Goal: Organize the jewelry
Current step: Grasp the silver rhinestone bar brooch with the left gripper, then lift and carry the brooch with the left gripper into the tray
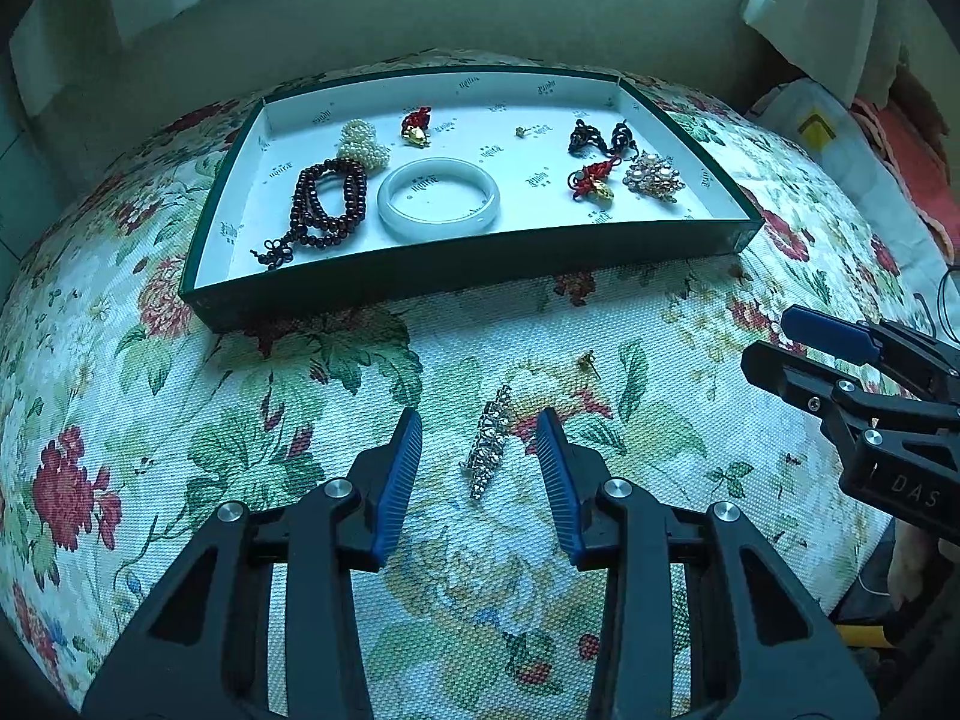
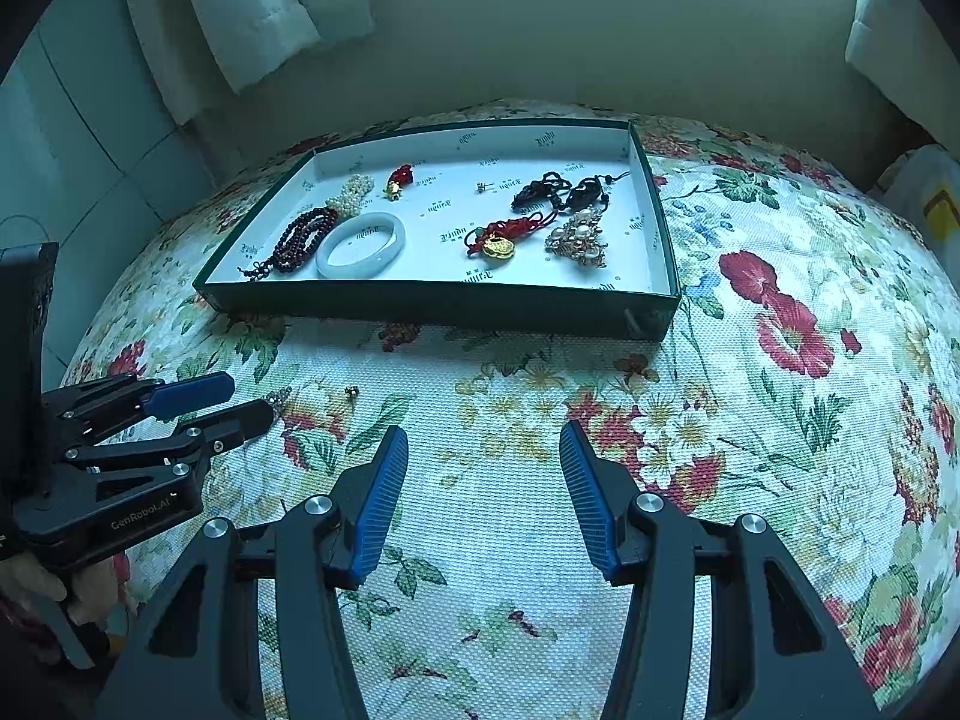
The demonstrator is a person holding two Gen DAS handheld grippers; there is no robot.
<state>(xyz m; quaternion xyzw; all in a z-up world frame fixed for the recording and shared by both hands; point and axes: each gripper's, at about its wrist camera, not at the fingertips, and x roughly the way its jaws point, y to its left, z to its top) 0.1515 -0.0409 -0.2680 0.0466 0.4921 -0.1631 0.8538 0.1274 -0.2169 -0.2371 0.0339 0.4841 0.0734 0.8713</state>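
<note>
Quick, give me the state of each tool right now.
Left tool: open, pads either side of the rhinestone hair clip on the cloth, not pressing it.
Right tool: open, holding nothing.

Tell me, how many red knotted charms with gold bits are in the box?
2. One small red knotted charm lies near the back of the box, beside the pearls. The bigger one lies toward the right, next to the pearl brooch. None looks hidden.

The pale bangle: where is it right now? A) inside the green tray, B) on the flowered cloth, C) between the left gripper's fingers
A: the bangle lies flat in the tray, beside the dark beads, far from the left gripper.
</note>
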